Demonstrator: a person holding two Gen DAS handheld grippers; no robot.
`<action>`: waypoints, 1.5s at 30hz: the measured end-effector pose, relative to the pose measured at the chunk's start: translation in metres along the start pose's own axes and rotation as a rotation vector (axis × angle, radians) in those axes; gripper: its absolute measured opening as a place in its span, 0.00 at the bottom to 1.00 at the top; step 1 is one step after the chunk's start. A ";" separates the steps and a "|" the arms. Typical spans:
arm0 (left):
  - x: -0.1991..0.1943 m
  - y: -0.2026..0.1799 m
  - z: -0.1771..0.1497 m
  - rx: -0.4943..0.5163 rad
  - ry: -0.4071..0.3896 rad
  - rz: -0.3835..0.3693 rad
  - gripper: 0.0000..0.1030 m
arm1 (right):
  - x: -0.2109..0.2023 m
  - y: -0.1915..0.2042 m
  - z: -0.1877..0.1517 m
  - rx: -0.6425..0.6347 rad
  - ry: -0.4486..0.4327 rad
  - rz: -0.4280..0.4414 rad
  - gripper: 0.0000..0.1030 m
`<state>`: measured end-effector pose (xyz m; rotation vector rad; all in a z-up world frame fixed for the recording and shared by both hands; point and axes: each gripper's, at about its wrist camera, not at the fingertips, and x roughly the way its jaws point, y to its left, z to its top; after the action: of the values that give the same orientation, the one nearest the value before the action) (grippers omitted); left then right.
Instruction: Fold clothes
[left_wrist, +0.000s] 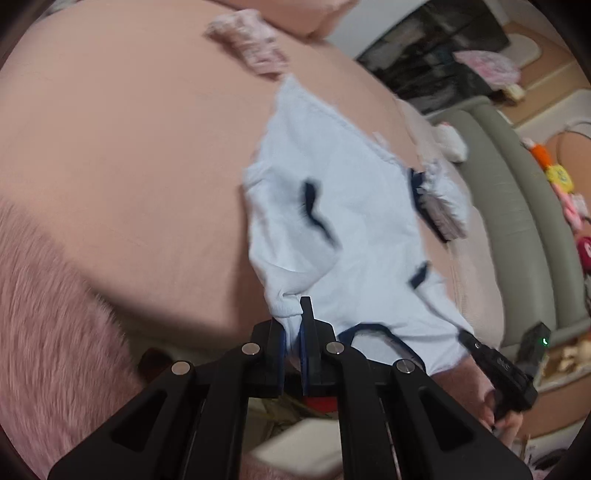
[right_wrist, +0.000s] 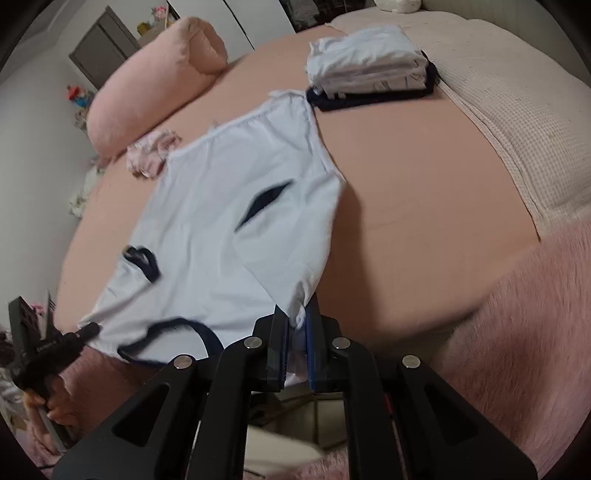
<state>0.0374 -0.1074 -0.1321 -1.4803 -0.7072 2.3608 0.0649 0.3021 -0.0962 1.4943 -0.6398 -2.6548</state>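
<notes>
A pale blue shirt (left_wrist: 332, 229) with dark navy trim lies spread over the pink bed sheet (left_wrist: 129, 166), its near edge lifted. My left gripper (left_wrist: 293, 317) is shut on one near corner of it, with cloth bunched between the pads. In the right wrist view the same shirt (right_wrist: 221, 229) stretches away, and my right gripper (right_wrist: 299, 314) is shut on its other near corner. The right gripper also shows at the lower right of the left wrist view (left_wrist: 469, 338), held by a hand. The left gripper shows at the lower left of the right wrist view (right_wrist: 88, 330).
A stack of folded clothes (right_wrist: 369, 70) sits far back on the bed beside a cream quilt (right_wrist: 517, 122). A pink pillow (right_wrist: 159, 77) and a small pink floral garment (right_wrist: 151, 155) lie at the far left. A fuzzy pink blanket (right_wrist: 517, 314) covers the near edge. A grey bed frame (left_wrist: 517, 206) runs along the right.
</notes>
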 end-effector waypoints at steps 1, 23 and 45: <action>0.004 -0.006 0.014 0.032 -0.006 0.004 0.06 | 0.002 0.001 0.010 -0.009 -0.010 0.002 0.06; 0.108 0.021 0.150 0.046 0.040 0.146 0.60 | 0.112 -0.040 0.160 0.069 -0.026 -0.030 0.78; 0.056 0.034 0.059 0.008 0.111 0.258 0.28 | 0.078 -0.010 0.043 -0.194 0.223 -0.149 0.39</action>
<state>-0.0390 -0.1255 -0.1725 -1.7774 -0.5057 2.4345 -0.0102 0.3086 -0.1437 1.8050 -0.2583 -2.5090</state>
